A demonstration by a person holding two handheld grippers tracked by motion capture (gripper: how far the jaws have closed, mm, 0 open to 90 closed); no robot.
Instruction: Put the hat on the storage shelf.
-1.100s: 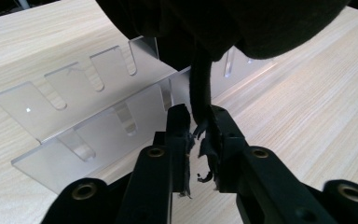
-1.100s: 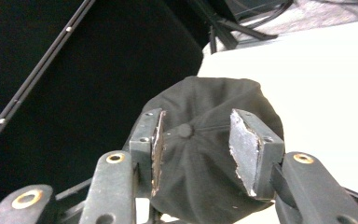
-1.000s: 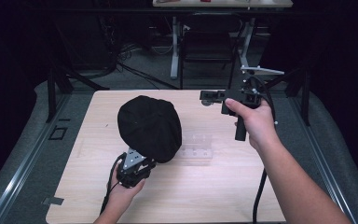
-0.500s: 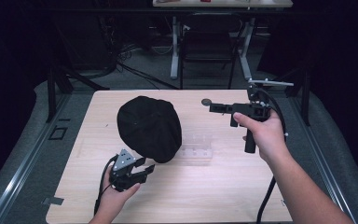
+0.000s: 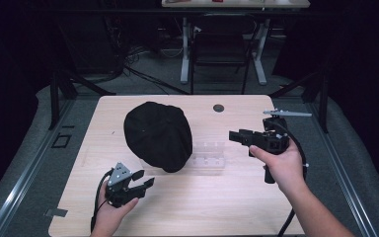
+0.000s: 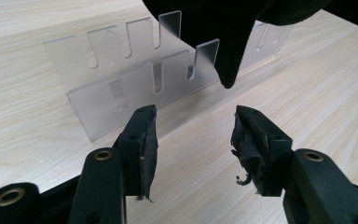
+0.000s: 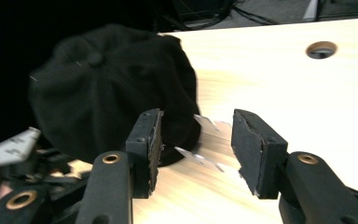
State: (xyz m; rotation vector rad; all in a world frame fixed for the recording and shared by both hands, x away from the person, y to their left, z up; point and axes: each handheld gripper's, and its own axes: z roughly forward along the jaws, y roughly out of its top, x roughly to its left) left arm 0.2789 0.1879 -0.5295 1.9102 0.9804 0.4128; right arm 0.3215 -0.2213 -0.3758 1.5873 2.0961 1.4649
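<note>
L claw [image 5: 145,178] just opened; off cap [image 5: 158,136].

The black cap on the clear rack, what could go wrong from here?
The cap sits draped over one end of the clear slotted rack, so it may slide off or tip the light rack. The left tongs, whose jaws have just been opening, are empty close beside it and could nudge it.

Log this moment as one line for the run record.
left gripper: jaws just opened, nothing between | right gripper: open, empty | black cap: draped on clear slotted rack | wooden table
</note>
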